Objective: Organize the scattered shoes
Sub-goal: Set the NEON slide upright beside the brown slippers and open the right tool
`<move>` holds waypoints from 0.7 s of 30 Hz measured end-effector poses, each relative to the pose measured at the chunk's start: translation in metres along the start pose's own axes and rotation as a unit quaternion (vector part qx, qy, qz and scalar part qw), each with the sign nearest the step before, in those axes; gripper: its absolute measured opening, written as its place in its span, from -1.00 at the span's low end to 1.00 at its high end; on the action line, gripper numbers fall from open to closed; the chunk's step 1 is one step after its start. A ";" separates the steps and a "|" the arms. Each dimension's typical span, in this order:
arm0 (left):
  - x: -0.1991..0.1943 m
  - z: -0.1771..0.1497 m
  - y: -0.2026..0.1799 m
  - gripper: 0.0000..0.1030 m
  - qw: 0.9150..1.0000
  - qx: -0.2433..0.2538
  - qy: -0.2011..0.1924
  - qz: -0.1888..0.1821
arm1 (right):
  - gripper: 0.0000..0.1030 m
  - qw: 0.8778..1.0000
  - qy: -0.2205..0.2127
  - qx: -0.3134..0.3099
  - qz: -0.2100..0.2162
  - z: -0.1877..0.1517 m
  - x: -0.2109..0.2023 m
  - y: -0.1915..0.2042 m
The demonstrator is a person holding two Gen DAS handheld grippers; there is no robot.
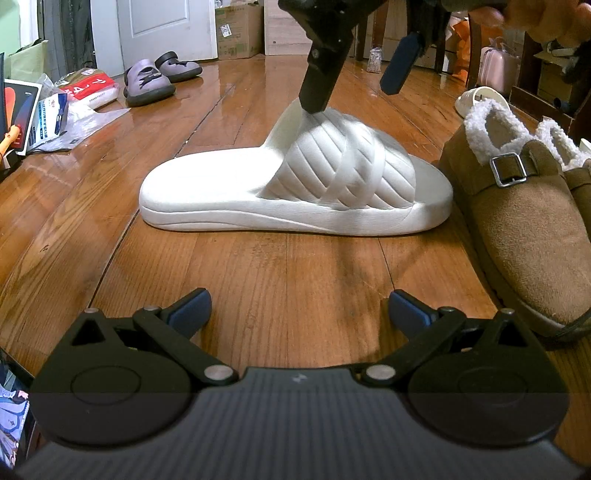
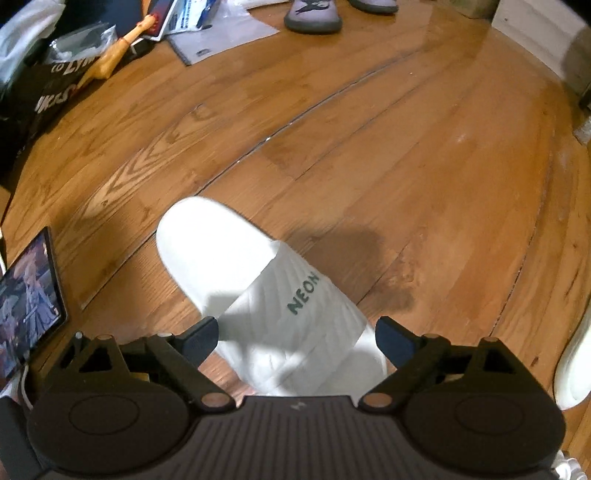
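A white slide sandal (image 1: 295, 188) lies on the wood floor, side-on in the left wrist view; from above it shows in the right wrist view (image 2: 280, 306) with "NEON" on its strap. My right gripper (image 2: 297, 339) is open, its fingers on either side of the strap; in the left wrist view (image 1: 354, 88) one finger touches the strap's top. My left gripper (image 1: 299, 314) is open and empty, low over the floor in front of the sandal. A pair of brown fleece-lined clogs (image 1: 524, 221) stands just right of the sandal. A second white sandal (image 1: 476, 99) lies behind them.
A pair of purple clogs (image 1: 159, 77) sits far left by the door, also in the right wrist view (image 2: 314, 14). Bags, papers and packets (image 1: 48, 110) clutter the left edge. A tablet (image 2: 29, 299) lies at the left. Cardboard boxes (image 1: 240, 29) and chair legs stand behind.
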State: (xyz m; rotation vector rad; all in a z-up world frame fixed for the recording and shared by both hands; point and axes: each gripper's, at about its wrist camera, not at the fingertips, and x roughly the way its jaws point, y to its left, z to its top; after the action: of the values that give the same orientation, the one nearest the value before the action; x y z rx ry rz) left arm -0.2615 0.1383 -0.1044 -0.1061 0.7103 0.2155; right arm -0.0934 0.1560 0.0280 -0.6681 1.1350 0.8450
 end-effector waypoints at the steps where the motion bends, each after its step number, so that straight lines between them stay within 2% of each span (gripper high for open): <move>1: 0.000 0.000 0.000 1.00 1.000 0.000 0.000 0.000 | 0.80 1.000 0.002 0.001 0.002 -0.001 0.001 0.000; 12: -0.001 0.000 0.000 1.00 1.000 0.000 0.000 0.000 | 0.81 1.000 0.002 0.004 0.003 -0.007 0.000 -0.006; 21: -0.001 0.000 0.000 1.00 1.000 0.000 0.000 0.000 | 0.81 0.998 0.011 -0.057 -0.002 -0.004 0.000 0.005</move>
State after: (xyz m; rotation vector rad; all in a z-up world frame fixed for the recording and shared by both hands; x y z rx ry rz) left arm -0.2619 0.1377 -0.1039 -0.1054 0.7095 0.2152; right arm -0.0990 0.1555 0.0265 -0.7754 1.1102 0.9059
